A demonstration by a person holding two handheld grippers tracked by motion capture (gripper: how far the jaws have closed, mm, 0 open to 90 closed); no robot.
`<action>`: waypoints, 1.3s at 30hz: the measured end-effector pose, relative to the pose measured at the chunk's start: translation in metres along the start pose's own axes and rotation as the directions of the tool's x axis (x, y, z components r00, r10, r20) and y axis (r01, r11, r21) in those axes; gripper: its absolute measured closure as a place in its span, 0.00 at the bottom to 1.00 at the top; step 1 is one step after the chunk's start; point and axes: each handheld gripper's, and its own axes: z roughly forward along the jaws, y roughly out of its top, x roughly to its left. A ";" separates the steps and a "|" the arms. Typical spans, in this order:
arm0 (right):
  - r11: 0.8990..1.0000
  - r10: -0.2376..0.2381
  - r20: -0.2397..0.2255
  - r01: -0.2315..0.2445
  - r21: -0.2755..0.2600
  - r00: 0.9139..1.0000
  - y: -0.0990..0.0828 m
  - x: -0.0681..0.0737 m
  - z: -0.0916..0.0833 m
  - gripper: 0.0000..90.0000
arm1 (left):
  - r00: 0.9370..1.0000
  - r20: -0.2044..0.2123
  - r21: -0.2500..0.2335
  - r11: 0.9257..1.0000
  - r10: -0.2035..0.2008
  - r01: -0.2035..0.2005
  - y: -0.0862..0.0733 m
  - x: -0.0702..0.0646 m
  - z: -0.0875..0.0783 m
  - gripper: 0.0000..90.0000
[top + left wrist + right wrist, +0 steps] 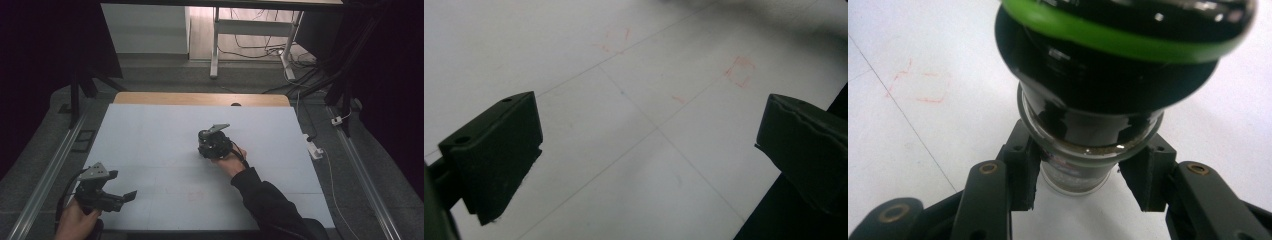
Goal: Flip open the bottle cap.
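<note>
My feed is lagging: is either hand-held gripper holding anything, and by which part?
The right hand-held gripper grips a black bottle by its narrow clear neck. The left hand-held gripper is open, holding nothing.

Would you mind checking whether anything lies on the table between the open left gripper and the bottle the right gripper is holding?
Nothing visible does. In the high view, the left gripper hangs open at the near left of the white table, and only bare surface runs from it to the bottle clamped in the right gripper near the middle.
</note>
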 end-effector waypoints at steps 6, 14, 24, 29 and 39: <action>1.000 0.001 -0.002 -0.001 -0.002 1.000 0.000 0.000 0.000 0.59 | 0.999 0.019 0.003 0.999 0.033 -0.033 0.012 -0.004 0.012 0.00; 1.000 -0.001 -0.003 0.001 -0.001 1.000 0.000 0.000 0.000 0.59 | 0.998 0.031 0.024 0.998 0.060 -0.061 0.030 0.000 0.032 0.00; 1.000 -0.001 -0.006 0.001 -0.002 1.000 0.000 -0.001 0.000 0.59 | 0.995 0.051 0.025 0.996 0.087 -0.088 0.058 0.005 0.057 0.00; 1.000 -0.002 -0.006 0.002 -0.002 1.000 0.000 -0.001 0.000 0.59 | 0.993 0.067 0.026 0.994 0.100 -0.102 0.071 0.005 0.070 0.00; 1.000 -0.004 -0.009 0.004 -0.002 1.000 0.000 -0.001 0.000 0.59 | 0.989 0.094 0.006 0.993 0.115 -0.116 0.094 0.005 0.092 0.00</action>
